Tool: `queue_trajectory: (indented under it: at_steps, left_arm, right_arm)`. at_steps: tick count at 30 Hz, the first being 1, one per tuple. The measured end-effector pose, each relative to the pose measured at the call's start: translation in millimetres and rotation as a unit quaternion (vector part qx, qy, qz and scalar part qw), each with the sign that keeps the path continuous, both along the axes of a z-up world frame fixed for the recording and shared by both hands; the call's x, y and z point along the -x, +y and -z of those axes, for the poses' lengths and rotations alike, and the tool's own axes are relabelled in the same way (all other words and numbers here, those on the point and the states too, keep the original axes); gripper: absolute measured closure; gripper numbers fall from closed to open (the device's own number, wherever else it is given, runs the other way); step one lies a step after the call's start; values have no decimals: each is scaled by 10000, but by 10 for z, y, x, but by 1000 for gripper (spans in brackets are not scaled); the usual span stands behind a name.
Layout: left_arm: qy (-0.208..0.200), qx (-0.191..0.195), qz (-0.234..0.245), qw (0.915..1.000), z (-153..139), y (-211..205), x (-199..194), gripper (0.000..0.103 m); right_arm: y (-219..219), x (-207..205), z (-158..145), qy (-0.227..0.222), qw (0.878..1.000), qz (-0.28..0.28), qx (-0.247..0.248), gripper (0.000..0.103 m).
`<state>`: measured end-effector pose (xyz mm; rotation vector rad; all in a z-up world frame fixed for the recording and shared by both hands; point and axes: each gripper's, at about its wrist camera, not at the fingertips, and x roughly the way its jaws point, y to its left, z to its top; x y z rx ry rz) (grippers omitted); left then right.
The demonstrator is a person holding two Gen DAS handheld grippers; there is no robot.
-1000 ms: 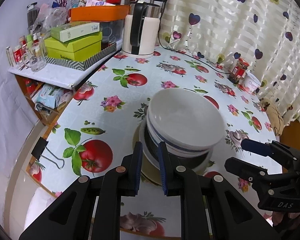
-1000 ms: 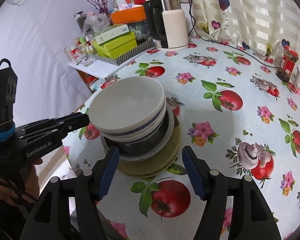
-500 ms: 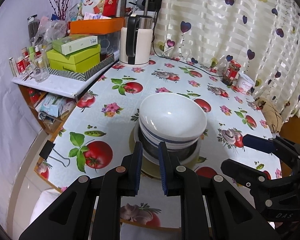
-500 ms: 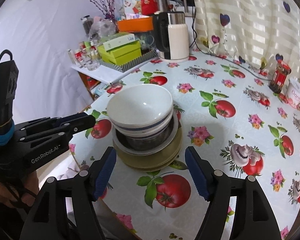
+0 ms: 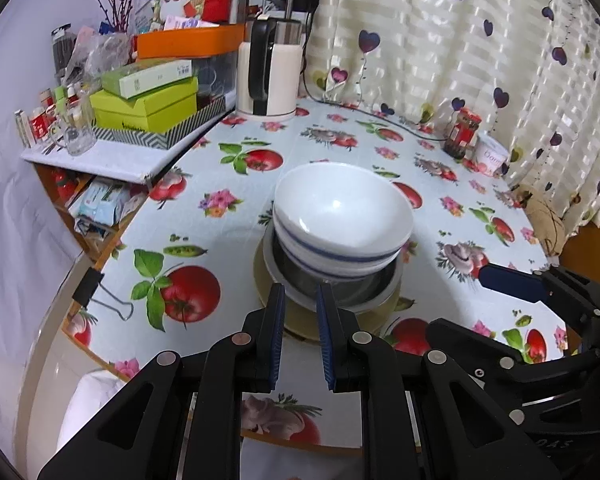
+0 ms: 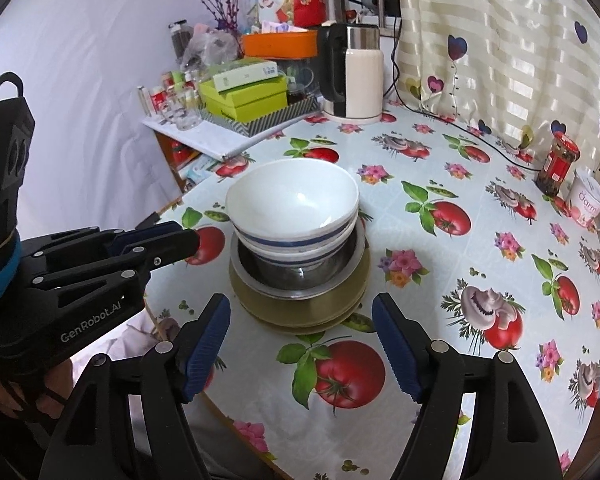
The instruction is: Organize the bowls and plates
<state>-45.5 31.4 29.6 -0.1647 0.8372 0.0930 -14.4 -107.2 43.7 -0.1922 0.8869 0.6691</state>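
One stack stands near the table's front edge. On top are white bowls with a blue stripe (image 5: 344,204) (image 6: 296,196), nested in a steel bowl (image 6: 300,276). Under them lie a white plate (image 5: 394,278) and olive plates (image 5: 296,318) (image 6: 312,312). My left gripper (image 5: 300,290) (image 6: 186,234) hovers just short of the stack's near left side, its jaws a narrow gap apart with nothing pinched. My right gripper (image 6: 300,300) (image 5: 458,300) is wide open and still opening. The olive plates' near rim shows between its fingers, untouched.
A white kettle (image 5: 272,76) (image 6: 352,76) and its cord stand at the back. Green boxes (image 5: 148,108) and glasses fill a side shelf at the left. A red jar (image 6: 558,164) and a white cup (image 6: 588,200) sit by the curtain. A binder clip (image 5: 88,284) grips the tablecloth edge.
Both grippers have drawn back from the stack, which looks smaller and farther now. The right jaws have spread wider. The stack has stayed put.
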Motion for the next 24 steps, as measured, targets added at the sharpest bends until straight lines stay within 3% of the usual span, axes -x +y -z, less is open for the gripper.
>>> queue_trajectory:
  at_steps: [24]
  left_arm:
    - [366, -5, -54, 9993, 307, 30, -103, 86]
  right_arm:
    - [77, -115, 312, 165, 9992, -202, 305, 28]
